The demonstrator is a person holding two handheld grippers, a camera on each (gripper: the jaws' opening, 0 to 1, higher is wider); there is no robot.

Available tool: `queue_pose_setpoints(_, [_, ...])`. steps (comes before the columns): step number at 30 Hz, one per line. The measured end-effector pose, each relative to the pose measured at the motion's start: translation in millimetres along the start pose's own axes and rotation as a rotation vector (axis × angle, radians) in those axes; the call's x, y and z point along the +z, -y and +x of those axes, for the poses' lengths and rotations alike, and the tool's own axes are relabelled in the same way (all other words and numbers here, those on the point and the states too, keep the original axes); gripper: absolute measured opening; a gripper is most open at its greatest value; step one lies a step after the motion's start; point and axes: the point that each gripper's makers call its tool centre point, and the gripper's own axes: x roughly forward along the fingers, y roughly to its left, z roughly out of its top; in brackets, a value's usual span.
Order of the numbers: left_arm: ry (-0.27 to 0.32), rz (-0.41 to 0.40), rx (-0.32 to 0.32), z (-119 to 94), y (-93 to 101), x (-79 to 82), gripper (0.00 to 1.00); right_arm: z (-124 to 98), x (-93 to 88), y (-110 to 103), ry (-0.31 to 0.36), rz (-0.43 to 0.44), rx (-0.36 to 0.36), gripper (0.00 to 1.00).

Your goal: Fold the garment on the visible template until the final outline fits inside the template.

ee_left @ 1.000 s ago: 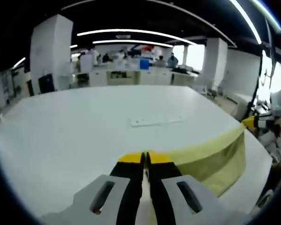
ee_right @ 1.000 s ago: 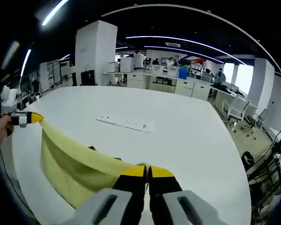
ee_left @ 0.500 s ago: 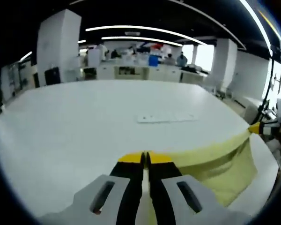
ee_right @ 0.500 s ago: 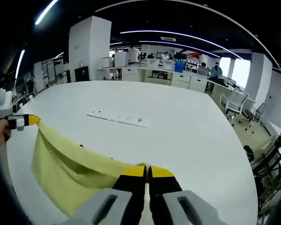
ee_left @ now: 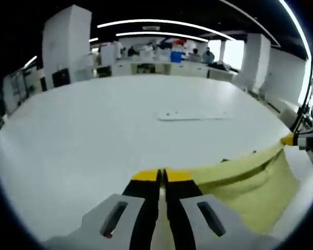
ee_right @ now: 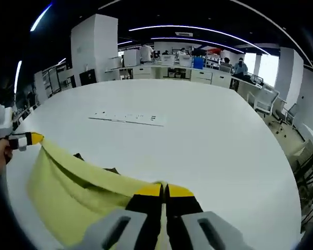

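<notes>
The left gripper (ee_left: 162, 176) at the bottom centre of its view is clamped on the top edge of the yellow garment (ee_left: 245, 182), which stretches to the right edge of the frame, where the right gripper (ee_right: 164, 190) pinches it too. The cloth hangs slack over the white table (ee_left: 94, 130). A flat white strip (ee_right: 126, 118) lies mid-table; wide bare surface surrounds it.

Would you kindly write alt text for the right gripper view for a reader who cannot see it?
The right gripper, shut on a yellow garment, holds one end while the left gripper holds the other, so the cloth's top edge spans between them above a white table. A flat white strip lies farther back.
</notes>
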Motion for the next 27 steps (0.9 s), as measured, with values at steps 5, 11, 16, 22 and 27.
queue_pose_setpoints(5, [0.007,0.006,-0.016,9.4,-1.3,-7.8,0.00,9.1,-4.2,2.8,-0.003,-0.003,-0.008,0.00])
queue_pose_setpoints(11, [-0.008,0.019,-0.016,18.6,-3.6,-16.5,0.00,17.6,-13.1,5.6,-0.029,0.011,-0.001,0.00])
queue_pose_setpoints(16, [-0.010,0.010,-0.016,21.9,-5.4,-21.0,0.00,21.8,-19.0,5.7,-0.040,0.029,0.002,0.00])
queue_pose_setpoints(22, [-0.025,0.018,-0.017,24.6,-6.5,-25.6,0.00,25.4,-27.3,4.8,-0.062,0.060,0.010,0.00])
queue_pose_setpoints(27, [0.009,0.050,-0.065,27.8,-2.8,-20.6,0.00,26.5,-29.1,2.8,-0.074,0.059,0.033,0.00])
